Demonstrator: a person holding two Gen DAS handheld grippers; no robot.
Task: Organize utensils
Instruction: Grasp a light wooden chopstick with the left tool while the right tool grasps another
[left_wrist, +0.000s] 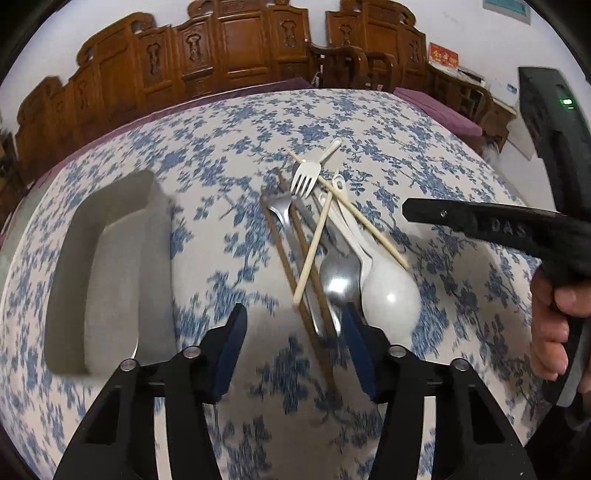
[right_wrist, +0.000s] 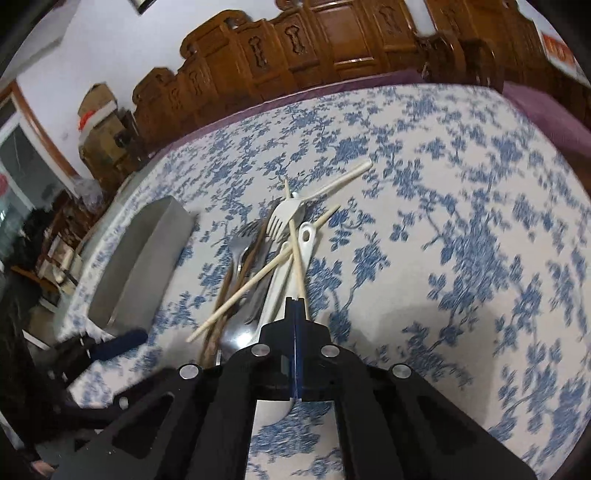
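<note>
- Lying mid-table, we find the utensil pile (left_wrist: 325, 243): white fork (left_wrist: 306, 176), steel fork (left_wrist: 282, 212), steel spoon (left_wrist: 339, 280), white spoon (left_wrist: 389, 291), brown chopsticks (left_wrist: 310, 280) and pale chopsticks crossed.
- We see the right gripper (right_wrist: 297, 301) clenched on one pale chopstick (right_wrist: 295, 240).
- We see the left gripper (left_wrist: 295, 317) released, its jaws apart above the pile's near end.
- We note the grey tray (left_wrist: 110, 266) beside the pile on the floral tablecloth (left_wrist: 461, 314).
</note>
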